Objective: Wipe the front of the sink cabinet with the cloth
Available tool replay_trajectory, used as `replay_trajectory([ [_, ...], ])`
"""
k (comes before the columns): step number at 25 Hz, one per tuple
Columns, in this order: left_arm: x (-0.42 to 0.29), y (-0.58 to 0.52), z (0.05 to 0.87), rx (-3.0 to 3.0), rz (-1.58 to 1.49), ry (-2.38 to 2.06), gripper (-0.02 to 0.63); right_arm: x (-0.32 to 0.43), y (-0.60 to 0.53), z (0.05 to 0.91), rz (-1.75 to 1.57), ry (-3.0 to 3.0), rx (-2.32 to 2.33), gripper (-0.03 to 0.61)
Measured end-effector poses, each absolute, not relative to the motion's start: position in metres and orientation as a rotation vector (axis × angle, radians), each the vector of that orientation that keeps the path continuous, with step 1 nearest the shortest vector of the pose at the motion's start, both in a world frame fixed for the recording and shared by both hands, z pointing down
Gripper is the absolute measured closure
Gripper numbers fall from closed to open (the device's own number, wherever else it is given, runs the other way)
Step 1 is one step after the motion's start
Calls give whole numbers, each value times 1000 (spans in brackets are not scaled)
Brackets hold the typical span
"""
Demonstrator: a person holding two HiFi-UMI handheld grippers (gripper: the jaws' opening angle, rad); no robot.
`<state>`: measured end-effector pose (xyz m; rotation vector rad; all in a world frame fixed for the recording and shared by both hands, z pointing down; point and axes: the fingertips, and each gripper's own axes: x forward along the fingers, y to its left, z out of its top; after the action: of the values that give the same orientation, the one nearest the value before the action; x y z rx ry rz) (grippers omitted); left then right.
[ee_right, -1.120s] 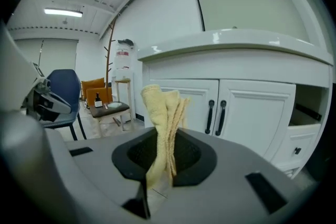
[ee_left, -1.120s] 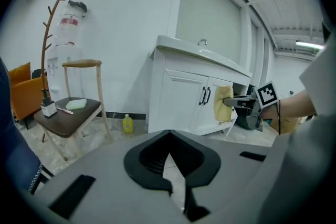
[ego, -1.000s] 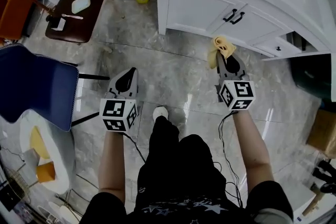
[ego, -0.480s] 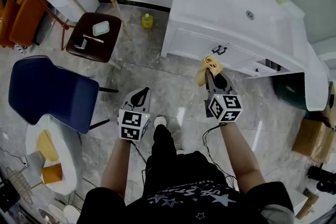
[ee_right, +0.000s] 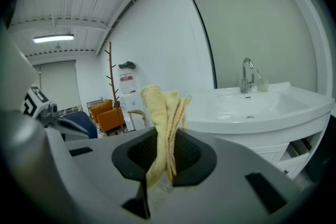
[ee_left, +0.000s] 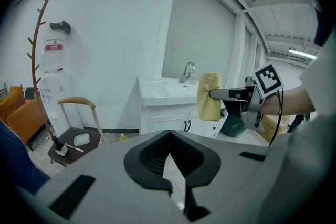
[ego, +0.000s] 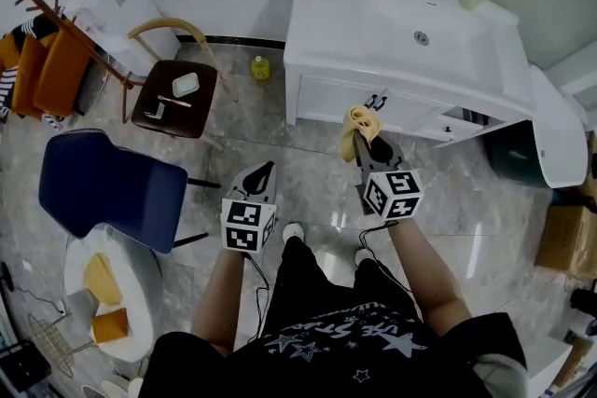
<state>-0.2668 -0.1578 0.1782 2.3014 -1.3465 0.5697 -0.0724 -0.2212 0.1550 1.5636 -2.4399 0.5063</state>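
The right tongs [ego: 364, 141] are clenched on a pale yellow terry cloth [ego: 357, 123]. It is folded into several soft, ribbed layers that stand up past the tips, with 1 fold drooping. Just ahead of these tongs is the white sink cabinet [ego: 338, 98] with 2 dark door handles [ego: 376, 101]. Whether the cloth touches it is unclear. The left tongs [ego: 265, 172] are pinched together, empty, well to the side.

Ahead of the right gripper [ego: 366, 144] and its cloth [ego: 356, 123], bare floor [ego: 308, 154] runs to the cabinet [ego: 326, 98] front, where only the door handles [ego: 376, 100] stick out. To its right an open drawer [ego: 464, 116] and a dark bin [ego: 511, 156] crowd the corner. Left of the left gripper [ego: 268, 168] stand a blue chair [ego: 110, 188] and a wooden chair [ego: 175, 96].
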Motion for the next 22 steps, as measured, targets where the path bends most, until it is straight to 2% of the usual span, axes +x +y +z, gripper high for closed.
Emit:
replay_trajectory([
  [16,-96,-58,116,2251,499,-1586,598,77,-141,123,468,-2612,1287,514],
  [22,-67,-4,99,2168,508,-1765,598,121,-106,111,409,-2710,1144,514],
])
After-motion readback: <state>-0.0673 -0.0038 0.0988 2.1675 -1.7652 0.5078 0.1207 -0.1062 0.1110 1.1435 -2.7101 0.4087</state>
